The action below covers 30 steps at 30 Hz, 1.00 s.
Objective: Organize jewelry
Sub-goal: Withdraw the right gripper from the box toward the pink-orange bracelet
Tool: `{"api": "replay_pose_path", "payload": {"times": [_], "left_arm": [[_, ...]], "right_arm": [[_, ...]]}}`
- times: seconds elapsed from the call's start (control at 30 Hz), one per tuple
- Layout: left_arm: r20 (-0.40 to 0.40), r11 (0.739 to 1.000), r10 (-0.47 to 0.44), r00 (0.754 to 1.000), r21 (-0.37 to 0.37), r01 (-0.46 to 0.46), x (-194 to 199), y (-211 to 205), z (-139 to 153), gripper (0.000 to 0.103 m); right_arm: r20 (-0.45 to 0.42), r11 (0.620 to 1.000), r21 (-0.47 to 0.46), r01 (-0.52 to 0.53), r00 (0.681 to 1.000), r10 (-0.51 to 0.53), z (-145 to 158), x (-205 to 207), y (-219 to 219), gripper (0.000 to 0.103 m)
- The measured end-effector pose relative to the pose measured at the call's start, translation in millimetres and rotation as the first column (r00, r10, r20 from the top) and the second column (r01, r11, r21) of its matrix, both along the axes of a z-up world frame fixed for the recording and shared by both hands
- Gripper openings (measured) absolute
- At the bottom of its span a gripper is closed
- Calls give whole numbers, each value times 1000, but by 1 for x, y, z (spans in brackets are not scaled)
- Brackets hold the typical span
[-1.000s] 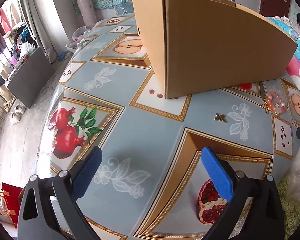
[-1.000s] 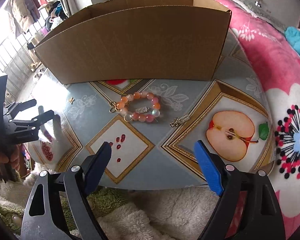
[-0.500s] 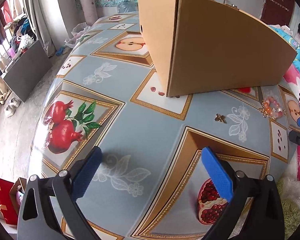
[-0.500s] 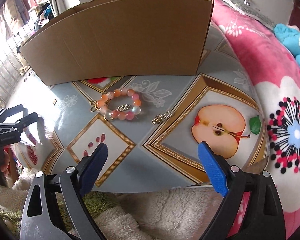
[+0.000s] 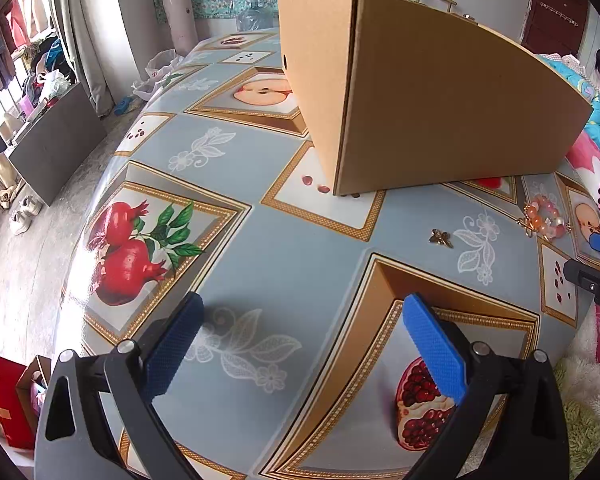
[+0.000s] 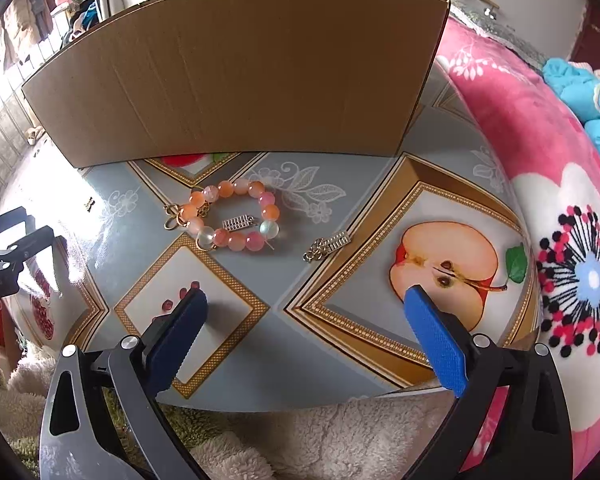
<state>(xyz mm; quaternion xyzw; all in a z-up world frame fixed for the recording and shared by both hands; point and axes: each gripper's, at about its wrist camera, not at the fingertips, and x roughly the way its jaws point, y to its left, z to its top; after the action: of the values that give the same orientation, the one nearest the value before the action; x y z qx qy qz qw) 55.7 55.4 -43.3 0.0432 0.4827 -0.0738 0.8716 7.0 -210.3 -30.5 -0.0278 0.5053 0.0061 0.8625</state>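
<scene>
Blue fingers (image 6: 434,340) above fruit-patterned tablecloth (image 5: 292,264), pink blanket (image 6: 540,152) alongside.

Ahead of the right hand-held gripper (image 6: 306,300), on the desk (image 6: 284,280): bracelet (image 6: 230,216), with a small clasp (image 6: 327,246) just right. Behind both, a cardboard box (image 6: 236,72). Far left, a tiny charm (image 5: 440,237).

Both tongs (image 5: 302,330) (image 6: 306,320) gape empty, the right's just widened.

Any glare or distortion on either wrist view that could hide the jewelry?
Right wrist view: glare washes out the tablecloth at left, nearly hiding a small charm; bead bracelet is sharp. Left wrist view: even light, fisheye bends the cardboard box; bracelet squeezed at the right edge.
</scene>
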Motion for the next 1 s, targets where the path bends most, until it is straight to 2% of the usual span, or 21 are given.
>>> {"api": "replay_pose_path", "payload": {"times": [0.5,0.73,0.87,1.0], "left_arm": [[8,1000,4,1000,-1,-4,-1,-2,0,99],[6,1000,10,1000,-4,-10,0,-3,2,99],[64,999,-4,998,-49,7,-2,-4,14,97],[112,996,-48,993,-71,56,-4,-15,25,88]], "right_arm": [[-12,1000,16,-12,1000,12,4,9,-12,95],[76,997,73,-37,997,32,21,5,-15,94],[91,994,99,-37,995,28,23,6,-18,88],[102,990,134,-30,995,16,22,7,-21,83]]}}
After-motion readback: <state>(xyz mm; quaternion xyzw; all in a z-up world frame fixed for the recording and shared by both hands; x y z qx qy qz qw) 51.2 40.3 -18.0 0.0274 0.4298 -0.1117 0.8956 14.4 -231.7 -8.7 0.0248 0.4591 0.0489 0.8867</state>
